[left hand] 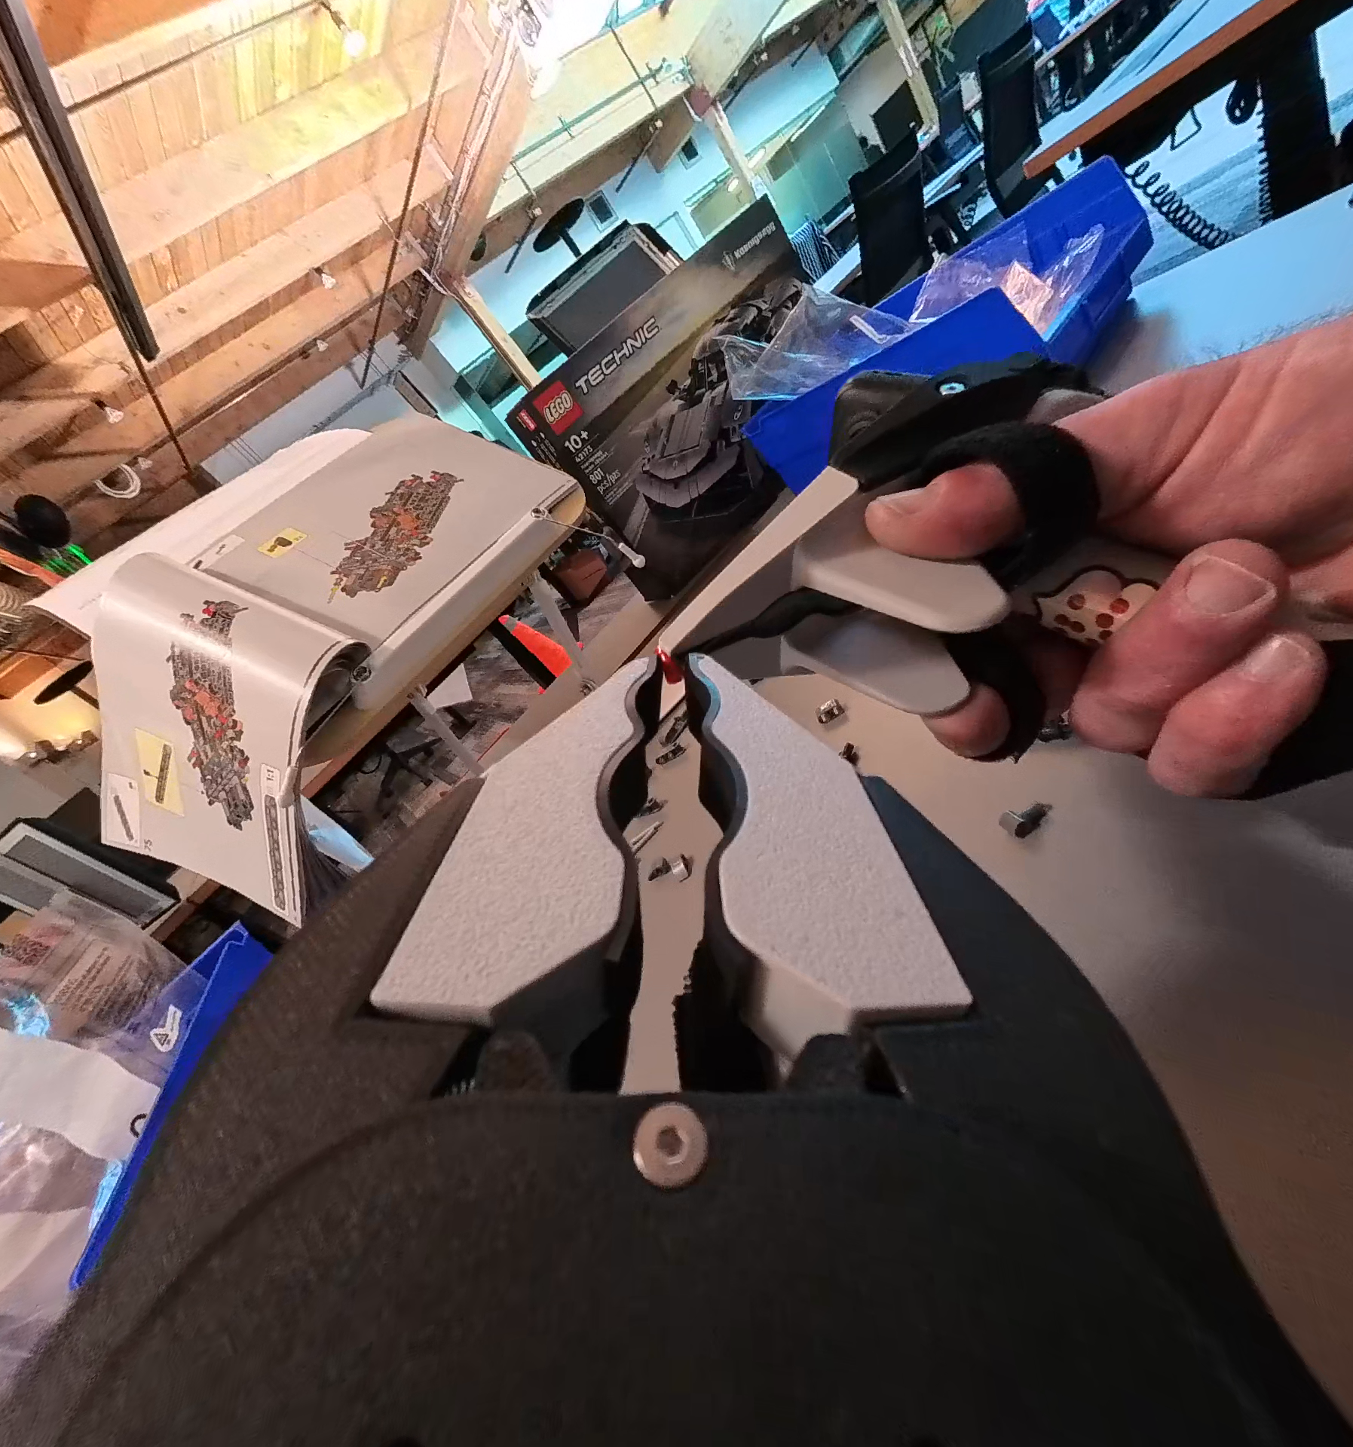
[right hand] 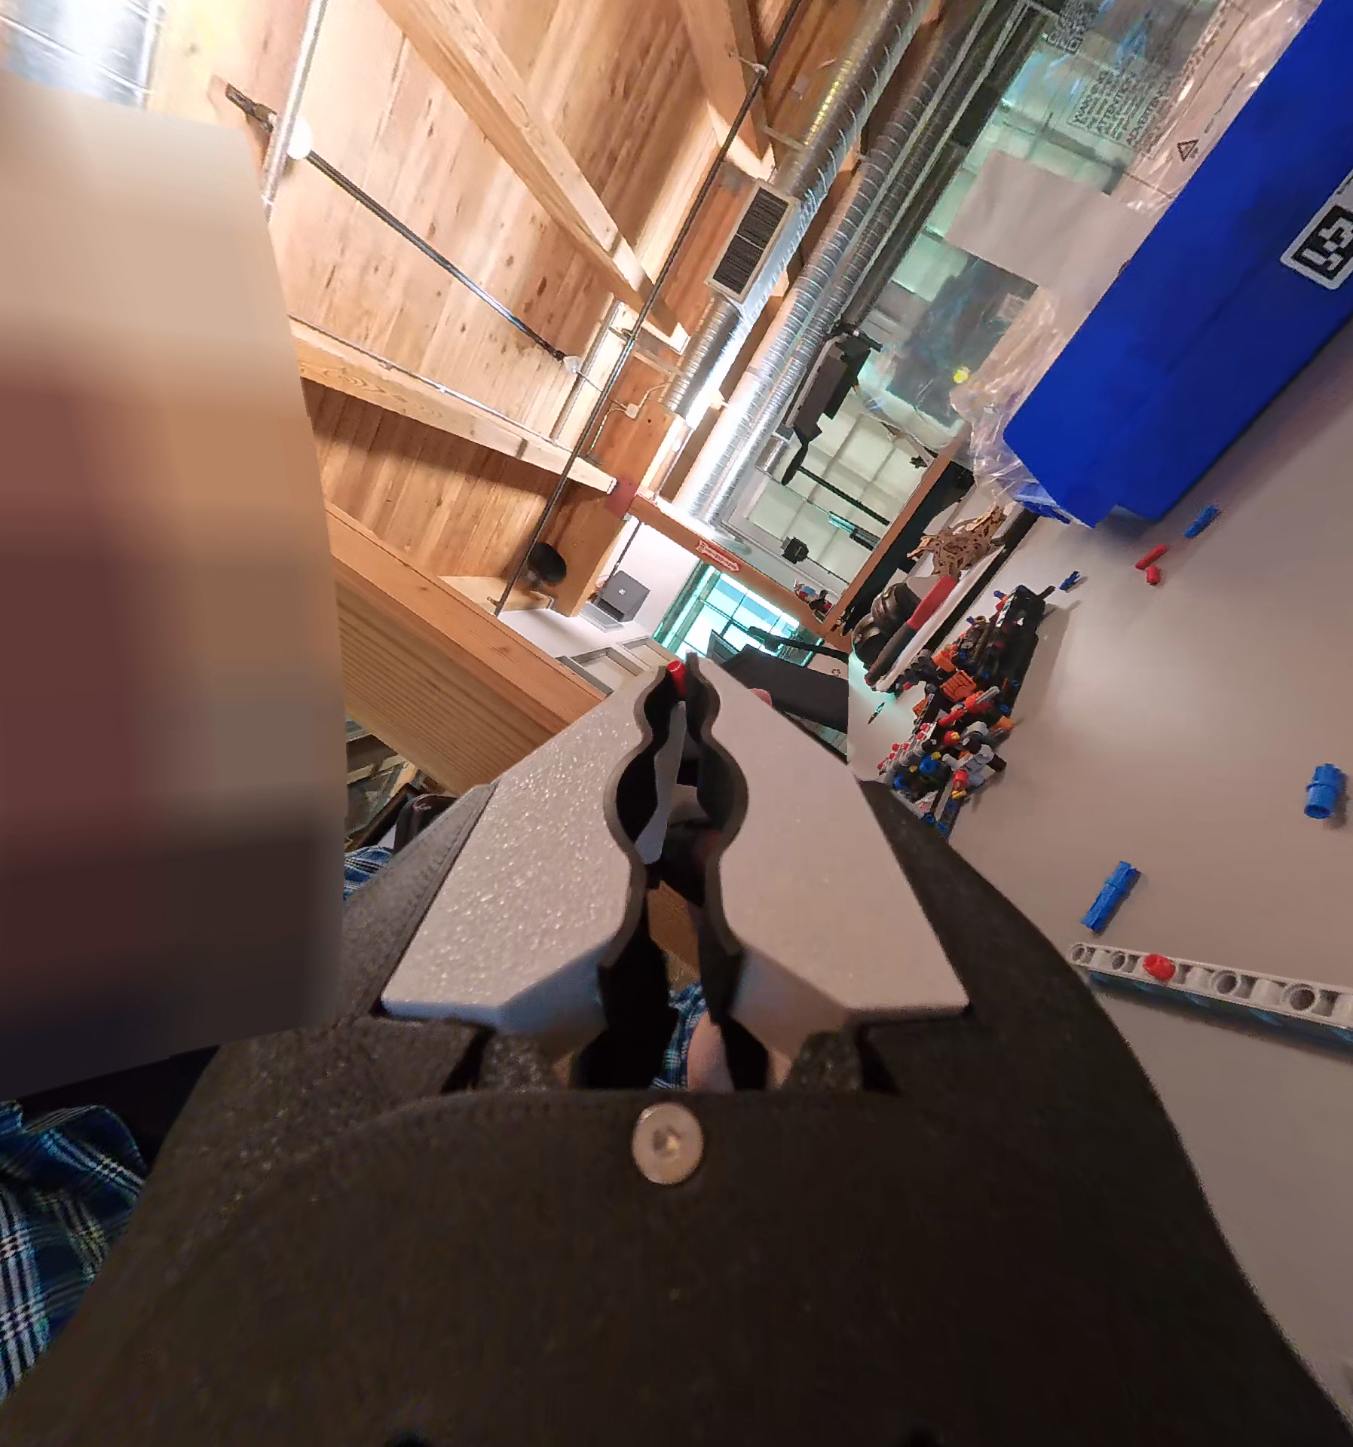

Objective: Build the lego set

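A small red pin (left hand: 667, 664) sits where the two grippers meet tip to tip, above the grey table. My left gripper (left hand: 670, 670) has its jaws nearly together around the pin. My right gripper (left hand: 671, 651), held by a hand, comes in from the right with its tips closed on the same pin. In the right wrist view the red pin (right hand: 674, 672) sits at the tips of my right gripper (right hand: 684, 672), with a left finger (right hand: 663, 783) showing through the gap. The half-built model (right hand: 963, 705) lies on the table to the right.
An open instruction booklet (left hand: 305, 564) on a stand, a dark set box (left hand: 642, 438) and a blue bin (left hand: 1010, 329) with bags stand behind. Small grey parts (left hand: 1021, 822) lie on the table. A long grey beam (right hand: 1245, 994), blue pins (right hand: 1111, 893) and another blue bin (right hand: 1205, 313) are to the right. Both grippers' tips are close together, under 4 cm apart.
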Motion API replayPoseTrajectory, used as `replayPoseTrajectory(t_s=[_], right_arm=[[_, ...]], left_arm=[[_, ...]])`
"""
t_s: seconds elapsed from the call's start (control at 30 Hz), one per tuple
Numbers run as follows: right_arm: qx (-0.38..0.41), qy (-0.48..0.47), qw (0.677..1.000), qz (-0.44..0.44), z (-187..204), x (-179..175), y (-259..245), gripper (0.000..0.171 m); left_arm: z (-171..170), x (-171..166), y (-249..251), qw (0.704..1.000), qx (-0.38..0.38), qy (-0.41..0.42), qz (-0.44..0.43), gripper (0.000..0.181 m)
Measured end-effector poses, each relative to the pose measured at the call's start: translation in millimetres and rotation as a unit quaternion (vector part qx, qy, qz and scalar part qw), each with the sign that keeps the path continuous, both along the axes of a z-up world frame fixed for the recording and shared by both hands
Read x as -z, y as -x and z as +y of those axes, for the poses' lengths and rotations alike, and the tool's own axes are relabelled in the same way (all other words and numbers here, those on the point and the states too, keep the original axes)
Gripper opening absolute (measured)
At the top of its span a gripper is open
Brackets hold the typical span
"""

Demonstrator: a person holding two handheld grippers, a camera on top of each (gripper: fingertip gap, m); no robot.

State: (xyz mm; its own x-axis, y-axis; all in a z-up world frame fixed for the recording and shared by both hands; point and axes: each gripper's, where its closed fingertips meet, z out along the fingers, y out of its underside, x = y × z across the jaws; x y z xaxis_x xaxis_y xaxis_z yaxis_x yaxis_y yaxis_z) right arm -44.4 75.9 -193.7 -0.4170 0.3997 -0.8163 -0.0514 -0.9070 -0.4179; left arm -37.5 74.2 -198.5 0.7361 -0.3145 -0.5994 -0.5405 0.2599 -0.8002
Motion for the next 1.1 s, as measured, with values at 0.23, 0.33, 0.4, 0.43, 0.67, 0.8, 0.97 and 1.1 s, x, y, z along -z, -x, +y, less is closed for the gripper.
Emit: replayPoseTrajectory(t_s=[0.23,0.33,0.4,0.43,0.67,0.8,0.97,1.1], right_arm=[[-0.002,-0.029,0.999,-0.022,-1.1,2.7,-1.9,0.001],[0.008,-0.101,0.993,-0.067,-2.3,5.0,-2.3,0.003],[0.005,-0.142,0.985,-0.096,-3.9,5.5,-2.7,0.004],[0.000,-0.159,0.982,-0.106,-5.1,5.0,-3.1,0.004],[-0.058,-0.240,0.956,-0.157,-10.2,6.6,-7.7,0.004],[-0.074,-0.268,0.945,-0.173,-10.8,6.8,-9.6,0.005],[-0.091,-0.285,0.936,-0.186,-12.2,9.9,-11.1,0.003],[-0.097,-0.284,0.936,-0.185,-12.7,11.1,-11.5,0.003]], left_arm=[[-1.6,2.0,-1.0,1.000,0.009,0.013,0.010,0.002],[-1.9,3.6,-1.5,0.999,0.015,0.021,0.021,0.002],[-2.7,4.3,-1.9,0.999,0.022,0.028,0.023,0.002],[-3.8,3.5,-2.3,0.999,0.026,0.028,0.024,0.002],[-8.7,4.4,-6.0,0.997,0.049,0.045,0.045,0.002],[-10.3,4.7,-7.0,0.996,0.053,0.049,0.052,0.002],[-10.5,6.3,-7.9,0.995,0.057,0.054,0.057,0.002],[-10.9,7.1,-8.6,0.995,0.060,0.056,0.059,0.002]])
